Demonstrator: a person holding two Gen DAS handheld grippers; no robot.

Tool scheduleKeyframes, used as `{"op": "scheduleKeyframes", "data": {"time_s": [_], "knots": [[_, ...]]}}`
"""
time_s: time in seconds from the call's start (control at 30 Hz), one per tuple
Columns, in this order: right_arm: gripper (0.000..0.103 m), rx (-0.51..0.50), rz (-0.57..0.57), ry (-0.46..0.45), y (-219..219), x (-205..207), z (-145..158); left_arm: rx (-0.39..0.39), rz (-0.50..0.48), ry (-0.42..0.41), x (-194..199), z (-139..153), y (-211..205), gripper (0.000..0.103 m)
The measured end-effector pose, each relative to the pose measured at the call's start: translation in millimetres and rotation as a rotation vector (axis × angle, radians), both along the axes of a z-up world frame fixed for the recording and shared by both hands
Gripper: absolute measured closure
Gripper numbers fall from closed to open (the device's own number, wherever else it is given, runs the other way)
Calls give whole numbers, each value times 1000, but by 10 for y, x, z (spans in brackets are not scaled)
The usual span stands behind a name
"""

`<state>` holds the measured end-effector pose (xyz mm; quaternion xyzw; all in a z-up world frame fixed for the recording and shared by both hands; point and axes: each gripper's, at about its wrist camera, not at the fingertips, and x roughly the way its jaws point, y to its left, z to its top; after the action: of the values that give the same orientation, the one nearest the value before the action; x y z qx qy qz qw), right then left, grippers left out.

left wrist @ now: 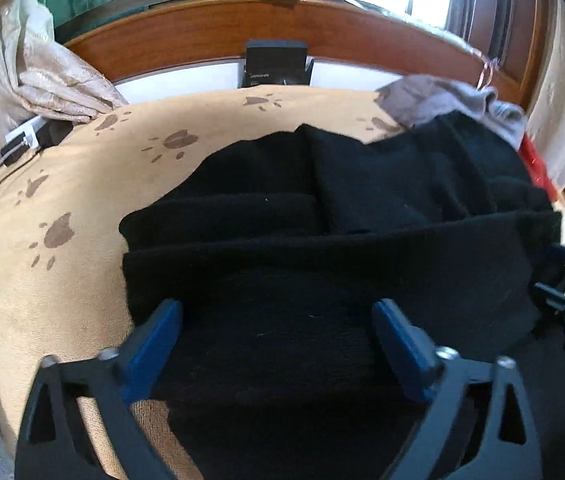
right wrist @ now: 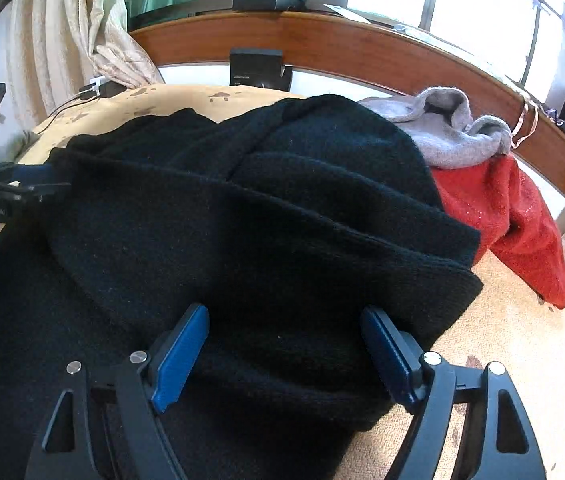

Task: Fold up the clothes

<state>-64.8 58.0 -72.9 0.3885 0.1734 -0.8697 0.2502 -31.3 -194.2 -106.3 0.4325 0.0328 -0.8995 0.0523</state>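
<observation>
both grippers [left wrist: 278, 316] [right wrist: 282, 320] open over blk sweater [right wrist: 242, 220]

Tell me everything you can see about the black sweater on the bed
The black sweater looks like a soft, fuzzy knit, partly folded into thick overlapping layers with ribbed edges. It lies on the tan paw-print blanket, its far right side against the gray garment and red garment. Both the left gripper and right gripper are open, fingers straddling its near layers.

Black knit sweater [right wrist: 250, 216], partly folded in layered bands, lying across tan paw-print blanket [left wrist: 82, 200]
</observation>
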Motion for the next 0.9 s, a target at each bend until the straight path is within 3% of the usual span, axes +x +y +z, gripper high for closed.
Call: {"op": "scheduleKeyframes", "data": {"time_s": [0.27,0.33,0.4,0.53,0.9], "knots": [[18,2,13,1,-33,-26,-2,-11,24,-4,18,-12,12,1],[14,-7,25,-6,-31,-27,1,-7,23,-3,31,-12,9,1],[0,-17,61,-30,-55,-31,-17,-2,23,-3,34,-13,1,1],[1,27,73,-3,-116,30,-24,-6,24,-4,30,-15,6,1],[1,25,63,-13,-123,13,4,-7,25,-6,26,-18,3,1]]}}
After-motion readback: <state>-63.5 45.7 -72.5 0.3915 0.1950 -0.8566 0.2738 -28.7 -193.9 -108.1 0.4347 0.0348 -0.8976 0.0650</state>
